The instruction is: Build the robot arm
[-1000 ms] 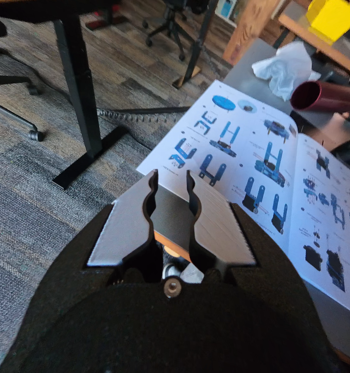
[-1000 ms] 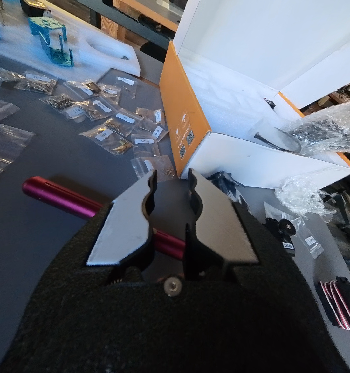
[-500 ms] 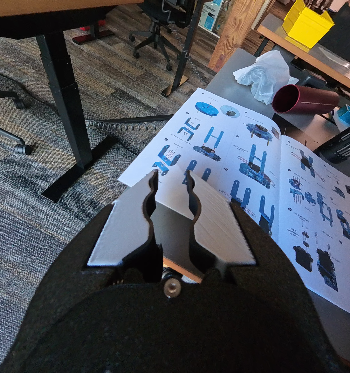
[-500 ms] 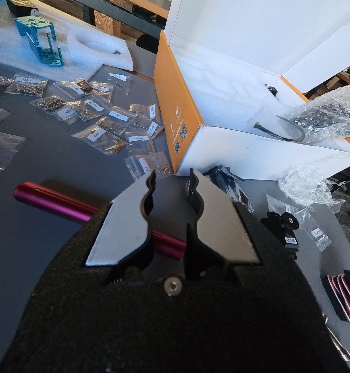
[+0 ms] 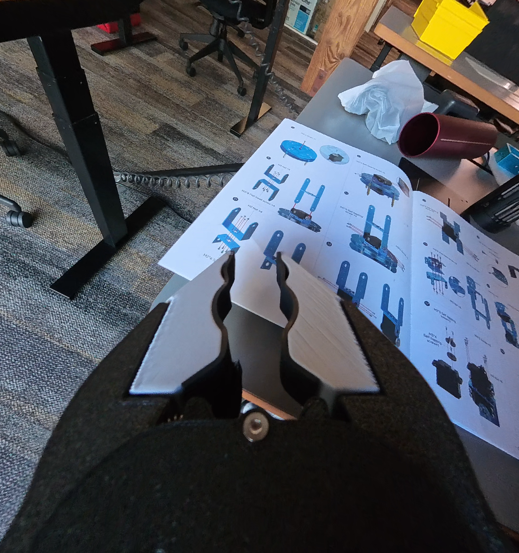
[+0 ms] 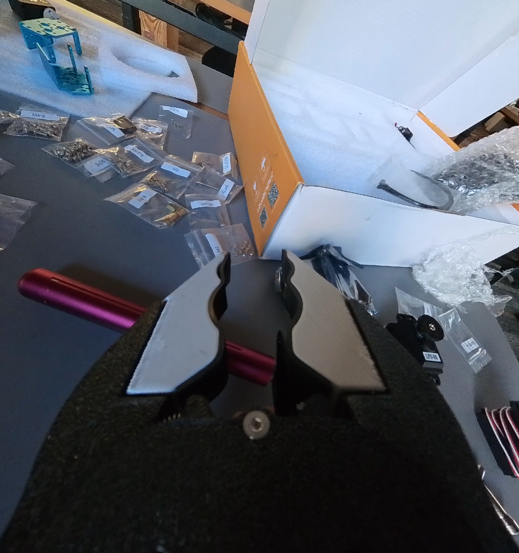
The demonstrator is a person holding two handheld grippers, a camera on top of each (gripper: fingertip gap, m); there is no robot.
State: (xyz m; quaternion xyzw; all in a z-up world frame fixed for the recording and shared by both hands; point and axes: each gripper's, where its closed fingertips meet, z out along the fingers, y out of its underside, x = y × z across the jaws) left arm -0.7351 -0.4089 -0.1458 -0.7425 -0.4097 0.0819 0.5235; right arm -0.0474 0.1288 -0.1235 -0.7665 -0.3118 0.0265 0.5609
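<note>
My left gripper [image 5: 253, 254] hangs parted and empty over the near corner of the open instruction booklet [image 5: 372, 227] on the grey table [image 5: 333, 101]; a maroon tube [image 5: 446, 140] lies beyond. My right gripper [image 6: 255, 256], parted too, holds nothing, above a magenta rod [image 6: 81, 296] beside the orange box [image 6: 261, 167].

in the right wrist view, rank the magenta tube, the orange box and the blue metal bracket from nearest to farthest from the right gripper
1. magenta tube: lies crosswise just beneath the open right gripper, reaching left.
2. orange box: ahead, slightly right, open.
3. blue metal bracket: far upper left, on white foam.
</note>
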